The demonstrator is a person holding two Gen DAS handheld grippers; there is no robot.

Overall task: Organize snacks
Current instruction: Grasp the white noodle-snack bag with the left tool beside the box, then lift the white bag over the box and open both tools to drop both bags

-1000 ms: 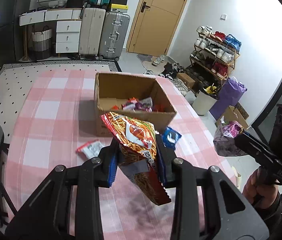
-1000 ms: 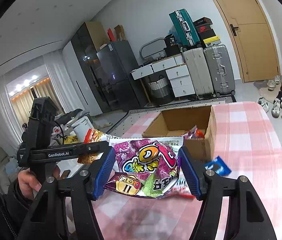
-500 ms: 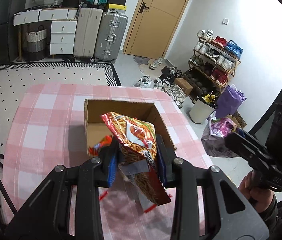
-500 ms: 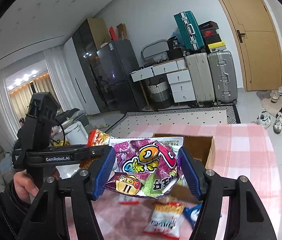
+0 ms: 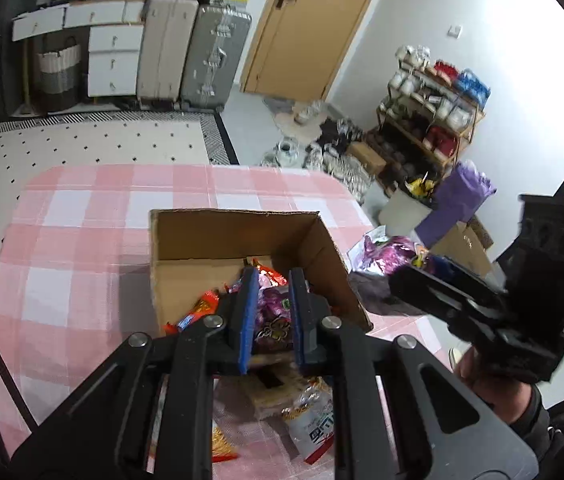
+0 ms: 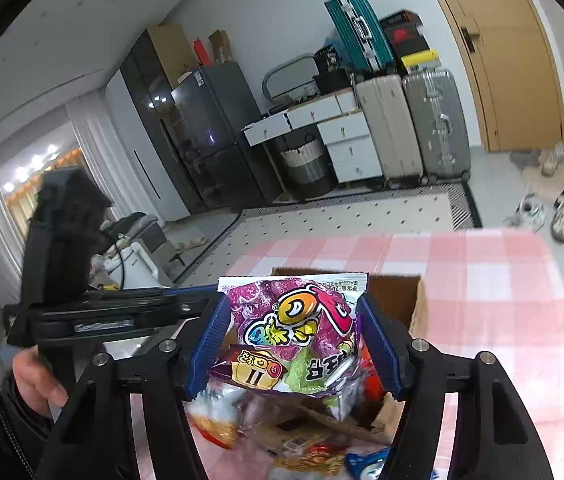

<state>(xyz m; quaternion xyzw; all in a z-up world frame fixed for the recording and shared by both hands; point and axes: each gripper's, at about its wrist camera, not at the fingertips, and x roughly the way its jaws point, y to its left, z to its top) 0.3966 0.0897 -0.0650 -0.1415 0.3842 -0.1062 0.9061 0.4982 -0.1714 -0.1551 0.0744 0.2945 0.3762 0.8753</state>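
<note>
An open cardboard box [image 5: 201, 236] stands on the pink checked table [image 5: 73, 248] with several snack packs [image 5: 201, 308] inside. My left gripper [image 5: 271, 280] hangs over the box's near side, its jaws narrowly apart with nothing between them; the orange chip bag it held is out of sight. My right gripper [image 6: 292, 316] is shut on a purple snack bag [image 6: 294, 320] and holds it above the box [image 6: 418, 312]. That bag also shows in the left wrist view [image 5: 386, 256], to the right of the box.
Loose snack packs [image 5: 314, 428] lie on the table in front of the box. A blue pack [image 6: 366, 466] lies near the right gripper. Suitcases [image 5: 193, 52], drawers and a shoe rack [image 5: 430, 116] stand beyond the table.
My left gripper moved forward over the box and let go of the orange chip bag. My right gripper carried the purple bag forward, closer to the box.
</note>
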